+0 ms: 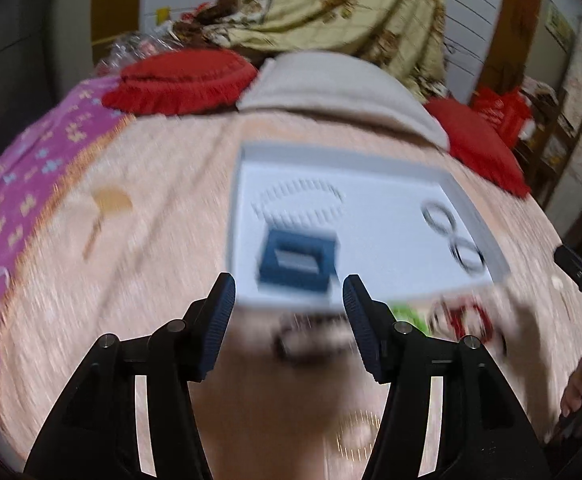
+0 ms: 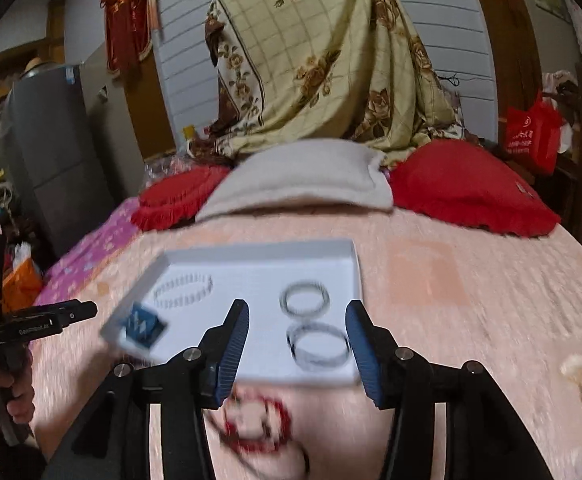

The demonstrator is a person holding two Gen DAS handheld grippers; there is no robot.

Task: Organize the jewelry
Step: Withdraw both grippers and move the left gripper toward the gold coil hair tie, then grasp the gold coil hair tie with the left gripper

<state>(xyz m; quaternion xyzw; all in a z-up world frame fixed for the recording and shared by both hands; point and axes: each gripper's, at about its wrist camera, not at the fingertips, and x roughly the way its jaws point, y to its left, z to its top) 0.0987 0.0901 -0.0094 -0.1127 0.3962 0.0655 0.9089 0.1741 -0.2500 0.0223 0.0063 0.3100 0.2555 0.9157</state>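
Left wrist view: the left gripper [image 1: 289,292] hung over a peach bedspread [image 1: 151,240] with its jaws parted about halfway and nothing between the pads. Just beyond its fingertips lay a shallow white tray [image 1: 375,168]. Inside the tray a small blue ring box [image 1: 297,262] sat near the front edge, a pale beaded bracelet [image 1: 299,200] lay behind it, and two dark bangles [image 1: 453,238] rested side by side near the right wall. In front of the tray, on the bedspread, were a blurred red beaded piece [image 1: 469,320], something green [image 1: 407,318] and a dark-edged strand [image 1: 311,340]; the blur left their shapes unclear. Red cushions [image 1: 179,80] and a beige pillow [image 1: 331,84] lay at the far end.

Right wrist view: the right gripper [image 2: 297,312] also stood about half open, holding nothing. Past its fingers the white tray [image 2: 259,256] held the two bangles [image 2: 311,320], one behind the other, with the bracelet [image 2: 183,290] to the left and the blue ring box [image 2: 143,326] at the tray's near left corner. A red beaded necklace [image 2: 263,424] lay on the bedspread [image 2: 471,300] just before the tray, below the gripper. At the left edge a hand [image 2: 7,396] held the other gripper. A small pale flower-shaped piece [image 2: 577,368] lay well to the right.
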